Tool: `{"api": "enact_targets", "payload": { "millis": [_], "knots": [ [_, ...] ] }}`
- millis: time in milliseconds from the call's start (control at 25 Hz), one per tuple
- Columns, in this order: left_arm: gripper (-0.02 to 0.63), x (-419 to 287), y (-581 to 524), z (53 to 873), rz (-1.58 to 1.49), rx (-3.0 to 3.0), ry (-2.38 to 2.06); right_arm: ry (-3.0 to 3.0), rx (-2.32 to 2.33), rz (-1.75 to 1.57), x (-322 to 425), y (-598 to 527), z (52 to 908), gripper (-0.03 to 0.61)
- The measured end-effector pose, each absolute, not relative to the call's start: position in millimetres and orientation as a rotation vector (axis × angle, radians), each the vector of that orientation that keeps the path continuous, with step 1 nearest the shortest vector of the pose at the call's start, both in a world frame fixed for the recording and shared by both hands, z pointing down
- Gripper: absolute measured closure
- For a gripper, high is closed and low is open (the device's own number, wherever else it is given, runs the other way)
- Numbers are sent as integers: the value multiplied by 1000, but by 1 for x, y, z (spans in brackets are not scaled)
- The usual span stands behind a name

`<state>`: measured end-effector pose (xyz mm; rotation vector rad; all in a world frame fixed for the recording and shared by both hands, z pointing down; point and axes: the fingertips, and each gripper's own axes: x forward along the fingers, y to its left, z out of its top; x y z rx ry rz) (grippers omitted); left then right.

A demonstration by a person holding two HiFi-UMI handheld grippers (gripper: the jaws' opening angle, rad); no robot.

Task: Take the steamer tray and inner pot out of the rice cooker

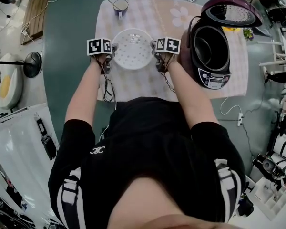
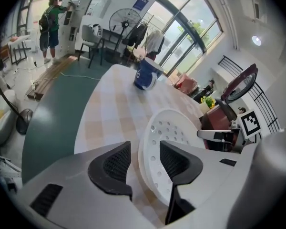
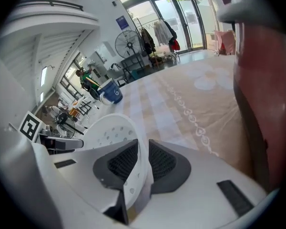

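Nearest you, your left gripper [image 2: 144,151] has its jaws standing apart. The rim of the steamer tray [image 1: 132,49] runs between the pads, but there is a gap on the outer side, so that one clamps nothing. Your right gripper [image 3: 143,149] is the opposite case: its jaws are nearly together on the tray's other rim, with both pads against the plastic as far as its own view shows. The tray itself appears to rest flat on the checked cloth [image 1: 148,18] between the two grippers, just left of the rice cooker [image 1: 214,75] and clear of it.

So I judge the first half of the job done: the tray is out and set down, and you are at the letting-go stage. Beyond your right hand, the cooker stands with its lid [image 1: 231,11] raised and the inner pot [image 1: 210,46] still seated inside (dark and empty, as far as the head view shows). The next move calls for opening the right jaws and drawing both grippers off the rim without dragging the tray. Then take the pot's lip on opposite sides and lift straight up, so that it doesn't catch the cooker wall. The blue cup [image 1: 120,6] at the far edge of the cloth is well out of your way.
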<state>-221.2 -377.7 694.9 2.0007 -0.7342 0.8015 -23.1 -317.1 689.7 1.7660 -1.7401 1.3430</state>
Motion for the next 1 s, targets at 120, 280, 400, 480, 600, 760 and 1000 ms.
{"api": "enact_targets", "payload": {
  "millis": [120,280,400,480,600,760,1000],
  "knots": [
    [443,-225,-386,675,798,2075,-782,-1744,1789,1223,-14,-324,670,526],
    [445,-226,-395,637,813,2221,-862,-1780,1904,1073,-1,-331,624,528],
    [445,-220,-395,593,767,2368,-920,-1867,1992,886,-2,-334,575,528],
    [445,-214,-393,557,715,2486,-959,-1964,2035,730,-8,-336,534,528],
    [446,-203,-387,497,626,2666,-1030,-2086,2111,414,-19,-329,461,528],
    [457,-193,-376,418,435,2837,-1118,-2148,2205,56,-26,-304,375,528],
    [558,-187,-342,326,94,3007,-1214,-2087,2341,-190,-24,-266,309,583]
  ]
}}
